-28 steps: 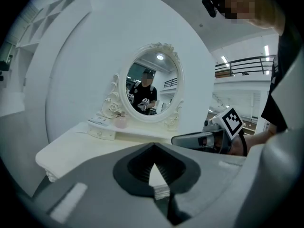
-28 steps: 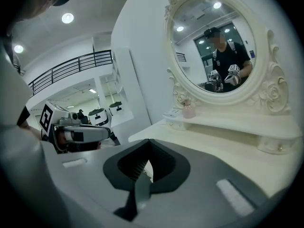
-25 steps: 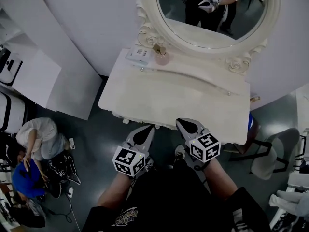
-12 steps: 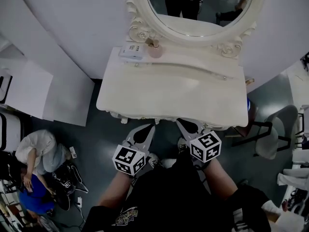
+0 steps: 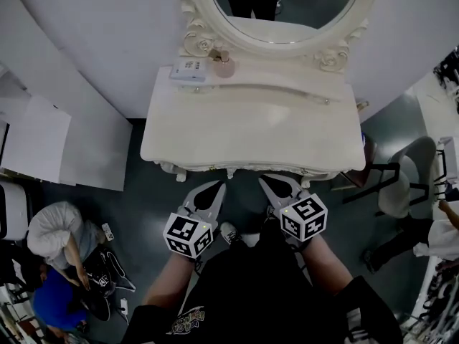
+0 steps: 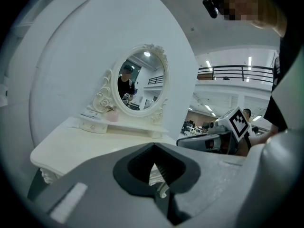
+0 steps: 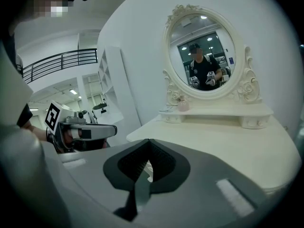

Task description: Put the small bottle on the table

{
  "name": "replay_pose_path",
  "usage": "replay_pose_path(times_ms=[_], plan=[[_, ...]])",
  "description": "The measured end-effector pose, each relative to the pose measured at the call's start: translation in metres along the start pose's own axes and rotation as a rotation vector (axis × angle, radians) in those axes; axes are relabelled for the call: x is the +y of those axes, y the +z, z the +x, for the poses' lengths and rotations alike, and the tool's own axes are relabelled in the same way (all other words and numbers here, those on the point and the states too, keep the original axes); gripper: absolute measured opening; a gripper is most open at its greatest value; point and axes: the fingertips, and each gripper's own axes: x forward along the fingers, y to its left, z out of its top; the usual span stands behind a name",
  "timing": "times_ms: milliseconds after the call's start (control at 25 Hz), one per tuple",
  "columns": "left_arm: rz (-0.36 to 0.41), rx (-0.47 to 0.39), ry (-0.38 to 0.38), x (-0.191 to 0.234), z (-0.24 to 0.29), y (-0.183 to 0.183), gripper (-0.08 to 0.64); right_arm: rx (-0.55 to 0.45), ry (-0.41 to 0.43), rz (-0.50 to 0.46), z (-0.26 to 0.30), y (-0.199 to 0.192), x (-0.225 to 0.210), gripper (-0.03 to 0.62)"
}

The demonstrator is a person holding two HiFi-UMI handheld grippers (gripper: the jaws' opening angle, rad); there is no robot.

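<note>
Fingers (image 5: pixel 204 201) together on left gripper (image 5: pixel 214 187) and right gripper (image 5: pixel 267 181), small bottle (image 5: pixel 224 64) distant, indistinct

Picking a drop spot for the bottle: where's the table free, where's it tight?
Tabletop is bare from its front edge back to the raised shelf. Shelf's middle and right are bare too. Crowded only at the shelf's left end: small bottle beside a white box.

Large indoor hall, studio-type set: white curved partition (image 5: pixel 86 49), vanity bench (image 5: pixel 251 131), oval mirror (image 5: pixel 287 2). Mezzanine railing (image 6: pixel 237 72), ceiling strip lights (image 6: pixel 249 61), office chair (image 5: pixel 401 192).
</note>
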Motion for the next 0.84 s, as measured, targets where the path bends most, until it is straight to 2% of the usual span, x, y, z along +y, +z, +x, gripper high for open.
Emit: replay_pose_path(times_ms=[360, 840], plan=[[-0.007, -0.035, -0.017, -0.008, -0.009, 0.008, 0.000, -0.006, -0.015, -0.040, -0.012, 0.010, 0.011, 0.029], [-0.012, -0.039, 0.016, 0.002, -0.015, 0.007, 0.000, -0.005, 0.032, -0.057, 0.005, 0.015, 0.018, 0.029]])
